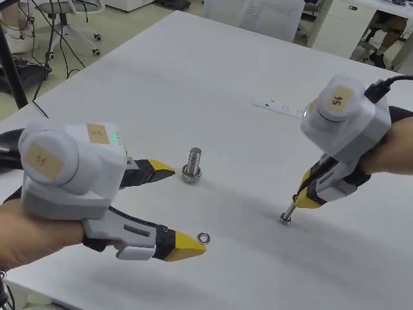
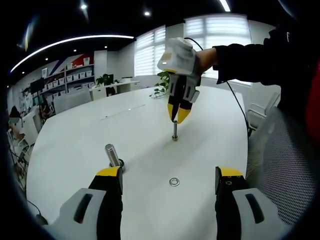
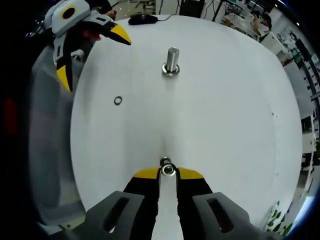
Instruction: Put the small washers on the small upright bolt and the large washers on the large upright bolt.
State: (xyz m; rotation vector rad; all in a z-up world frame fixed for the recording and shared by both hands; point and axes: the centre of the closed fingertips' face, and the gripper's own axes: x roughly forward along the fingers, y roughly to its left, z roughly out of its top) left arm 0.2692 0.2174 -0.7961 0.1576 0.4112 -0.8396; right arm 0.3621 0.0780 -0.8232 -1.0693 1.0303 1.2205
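We note 1 washer [image 2: 174, 181] flat on bench [image 2: 150, 130] just ahead of our wide-open, empty left hand-held gripper [image 2: 169, 174], the nearer one; right hand-held gripper [image 3: 168, 175] nearly closed atop small upright bolt [image 1: 288, 212], hold unclear.

Bright metal on a matt white table [image 1: 226, 97].
Ahead of the left gripper's [image 1: 186, 210] smooth yellow plastic tips are 1 shiny metal washer [image 1: 204, 238] and the silvery, rough-threaded large bolt [image 1: 193, 165]; at the right gripper's [image 1: 302, 201] tips, the duller metal small bolt [image 1: 288, 213].
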